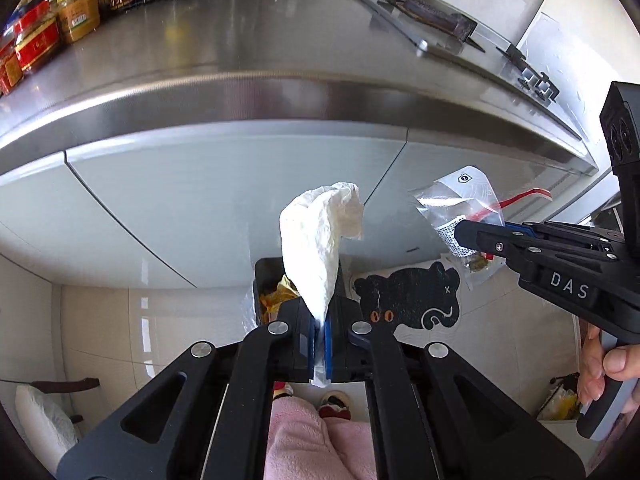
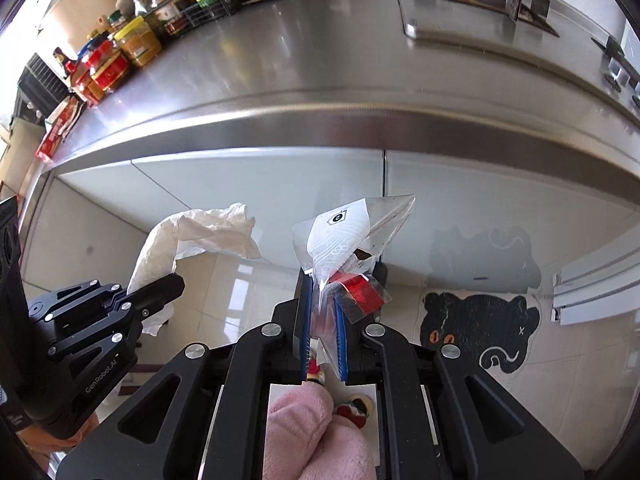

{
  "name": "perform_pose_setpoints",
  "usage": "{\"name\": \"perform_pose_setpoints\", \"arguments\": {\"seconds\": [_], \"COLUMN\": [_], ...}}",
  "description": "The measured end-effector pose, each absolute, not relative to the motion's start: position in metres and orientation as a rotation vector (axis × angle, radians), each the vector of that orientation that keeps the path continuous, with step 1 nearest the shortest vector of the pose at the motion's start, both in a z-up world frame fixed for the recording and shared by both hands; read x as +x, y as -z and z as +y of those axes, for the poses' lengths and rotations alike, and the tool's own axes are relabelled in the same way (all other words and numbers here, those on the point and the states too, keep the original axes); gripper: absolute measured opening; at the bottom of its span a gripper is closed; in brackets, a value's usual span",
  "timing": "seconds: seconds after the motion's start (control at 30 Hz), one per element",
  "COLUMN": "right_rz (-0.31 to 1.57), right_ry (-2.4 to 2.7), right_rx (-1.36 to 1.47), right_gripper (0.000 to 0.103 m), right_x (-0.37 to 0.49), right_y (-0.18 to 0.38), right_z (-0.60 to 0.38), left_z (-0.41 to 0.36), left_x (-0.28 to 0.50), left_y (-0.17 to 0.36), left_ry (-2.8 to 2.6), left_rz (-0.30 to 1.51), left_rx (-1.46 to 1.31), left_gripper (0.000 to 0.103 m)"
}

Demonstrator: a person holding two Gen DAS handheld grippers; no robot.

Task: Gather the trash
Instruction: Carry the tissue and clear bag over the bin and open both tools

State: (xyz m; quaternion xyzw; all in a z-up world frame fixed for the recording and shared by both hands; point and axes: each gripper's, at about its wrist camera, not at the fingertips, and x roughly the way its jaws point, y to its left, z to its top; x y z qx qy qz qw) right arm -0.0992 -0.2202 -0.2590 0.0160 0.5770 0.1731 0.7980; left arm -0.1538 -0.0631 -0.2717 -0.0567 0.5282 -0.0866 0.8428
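Observation:
My left gripper (image 1: 320,320) is shut on a crumpled white paper towel (image 1: 316,236), held in front of the cabinet doors and above a black trash bin (image 1: 272,280) on the floor with yellow trash inside. My right gripper (image 2: 324,312) is shut on a clear plastic bag (image 2: 348,236) with a white label and a red strip. In the left wrist view the right gripper (image 1: 464,236) is at the right with the plastic bag (image 1: 456,200). In the right wrist view the left gripper (image 2: 168,284) and paper towel (image 2: 192,232) are at the left.
A steel counter (image 1: 240,60) runs above white cabinet doors (image 1: 200,200). Jars and bottles (image 1: 76,12) line its back left; a stove (image 1: 432,12) is at the right. A black cat mat (image 1: 408,300) lies on the tiled floor. My pink-clad legs (image 1: 316,440) are below.

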Motion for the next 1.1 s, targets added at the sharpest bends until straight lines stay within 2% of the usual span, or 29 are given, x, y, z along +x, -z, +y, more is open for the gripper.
{"name": "perform_pose_setpoints", "arguments": {"seconds": [0.5,0.77,0.93,1.0,1.03,1.07,1.1], "right_rz": [1.455,1.528,1.528,1.527,1.526,1.524,1.520], "right_ry": [-0.409,-0.420,-0.401,-0.390,-0.391,-0.395,-0.393], "right_rx": [0.076,0.123,0.111,0.108,0.117,0.129,0.129], "right_gripper": [0.012,0.015,0.017,0.026,0.038,0.046,0.048], "right_x": [-0.078,-0.069,-0.068,-0.067,-0.065,-0.064,-0.064], "right_y": [0.456,0.517,0.528,0.529,0.532,0.532,0.532], "right_z": [-0.212,-0.202,-0.197,-0.198,-0.200,-0.202,-0.203], "left_z": [-0.066,-0.055,-0.045,-0.044,-0.049,-0.050,-0.050], "left_x": [-0.085,-0.064,-0.058,-0.060,-0.057,-0.057,-0.057], "left_y": [0.460,0.516,0.534,0.535,0.532,0.531,0.530], "left_ry": [0.229,0.202,0.203,0.216,0.222,0.228,0.229], "left_rz": [1.366,1.427,1.455,1.449,1.449,1.449,1.446], "left_rx": [-0.208,-0.246,-0.291,-0.299,-0.299,-0.299,-0.296], "left_gripper": [0.002,0.002,0.006,0.021,0.023,0.027,0.032]}}
